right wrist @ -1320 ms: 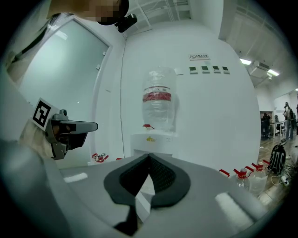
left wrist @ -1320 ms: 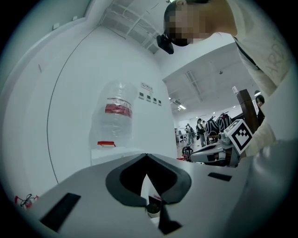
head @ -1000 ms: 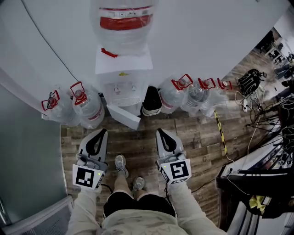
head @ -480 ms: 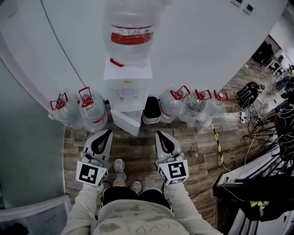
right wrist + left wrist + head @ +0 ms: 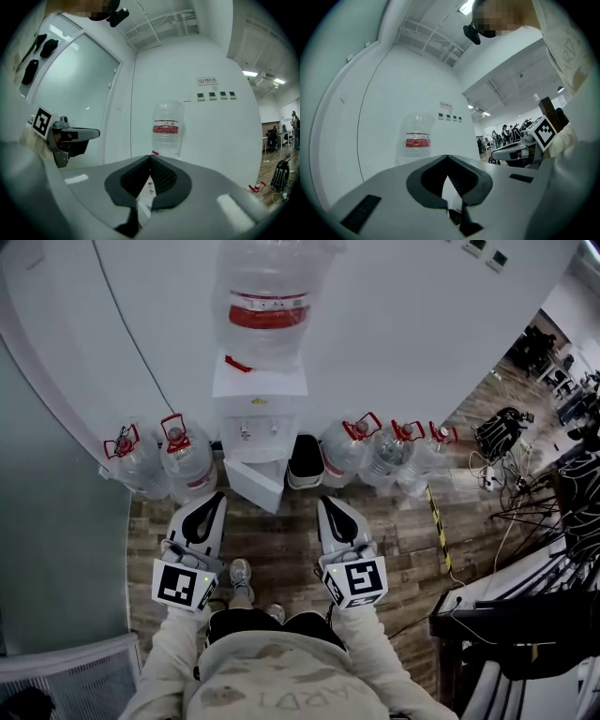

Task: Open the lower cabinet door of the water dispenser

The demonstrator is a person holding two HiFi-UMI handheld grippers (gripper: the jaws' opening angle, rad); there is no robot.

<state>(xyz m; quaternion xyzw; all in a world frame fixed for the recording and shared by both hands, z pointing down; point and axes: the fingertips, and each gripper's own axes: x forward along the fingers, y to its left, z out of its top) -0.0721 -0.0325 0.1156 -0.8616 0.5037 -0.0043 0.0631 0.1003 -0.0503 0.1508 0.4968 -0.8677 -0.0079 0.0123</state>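
My left claw [image 5: 216, 501] and right claw [image 5: 325, 504] are clenched, empty (tips meeting). The lower cabinet door [image 5: 255, 484] stands ajar.

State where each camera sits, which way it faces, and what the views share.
Head view: on the person's head, facing steeply down at the water dispenser, lower cabinet door open; shows sleeves, shoes, left tongs, right tongs.
Left gripper view: on the left tongs, facing level along shut jaws toward the bottle; right tongs show at right.
Right gripper view: on the right tongs, facing likewise; left tongs show at left.
Shared: all three see the bottle; each gripper view sees the other tongs.
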